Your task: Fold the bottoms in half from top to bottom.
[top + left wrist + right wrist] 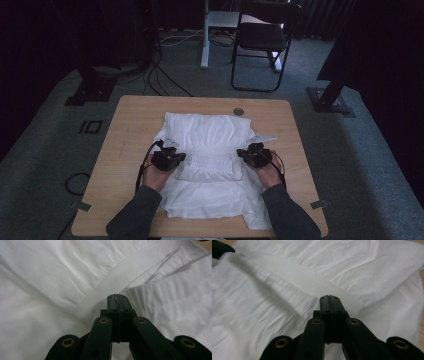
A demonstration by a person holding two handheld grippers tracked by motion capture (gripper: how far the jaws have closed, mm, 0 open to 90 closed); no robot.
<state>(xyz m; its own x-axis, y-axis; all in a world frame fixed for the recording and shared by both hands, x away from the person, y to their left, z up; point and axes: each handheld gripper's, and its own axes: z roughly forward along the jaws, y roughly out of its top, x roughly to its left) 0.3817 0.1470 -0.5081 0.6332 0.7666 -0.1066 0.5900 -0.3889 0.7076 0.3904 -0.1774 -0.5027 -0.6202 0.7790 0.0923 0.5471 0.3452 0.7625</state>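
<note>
Left tongs: closed, apparently pinching white garment fold.
Right tongs: closed at fold edge.
Worktop: under garment.

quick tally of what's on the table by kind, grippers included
white garment: 1
black grippers: 2, left gripper and right gripper, both with jaws shut
round grey disc at the far edge of the table: 1
total: 4
</note>
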